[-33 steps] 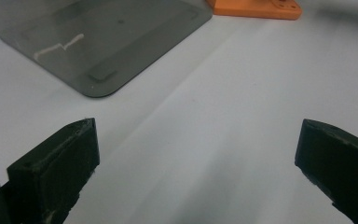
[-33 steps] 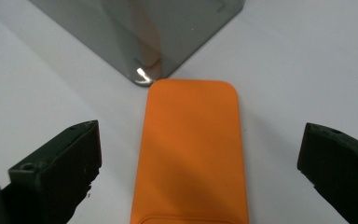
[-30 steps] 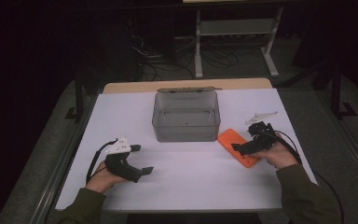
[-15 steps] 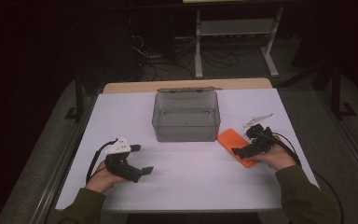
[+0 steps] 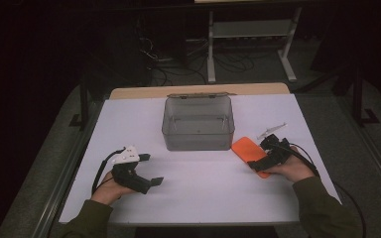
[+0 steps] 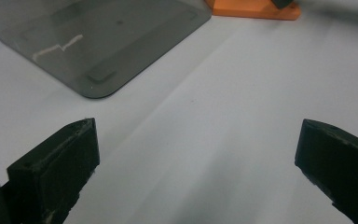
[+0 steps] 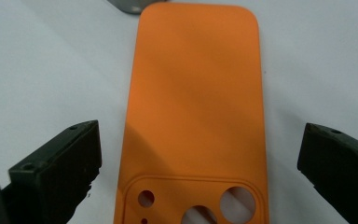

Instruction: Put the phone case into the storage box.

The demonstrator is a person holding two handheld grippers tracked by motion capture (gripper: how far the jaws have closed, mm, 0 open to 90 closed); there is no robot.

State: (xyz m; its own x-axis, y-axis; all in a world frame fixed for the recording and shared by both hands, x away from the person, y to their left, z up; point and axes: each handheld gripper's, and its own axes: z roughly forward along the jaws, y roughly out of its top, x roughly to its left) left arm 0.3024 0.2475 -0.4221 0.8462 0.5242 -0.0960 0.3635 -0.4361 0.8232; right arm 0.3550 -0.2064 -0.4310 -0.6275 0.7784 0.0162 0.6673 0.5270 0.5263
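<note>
The flat orange phone case (image 7: 193, 102) of soft-looking silicone is lying back-up on the white table (image 5: 203, 188), just beside the right front corner of the smoky grey transparent plastic box (image 5: 198, 124). The right gripper (image 7: 200, 168) is hovering over the case's camera-hole end with its jaws standing wide apart, one on each side of the case and not touching it. I judge the case is light, thin and bendable, and a little grippy, so taking it across the two long edges seems best. The left gripper (image 6: 196, 158) is resting near the table's front, its jaws also apart and holding nothing. The box is standing open; it is probably empty, though the dim light is making this hard to confirm.
</note>
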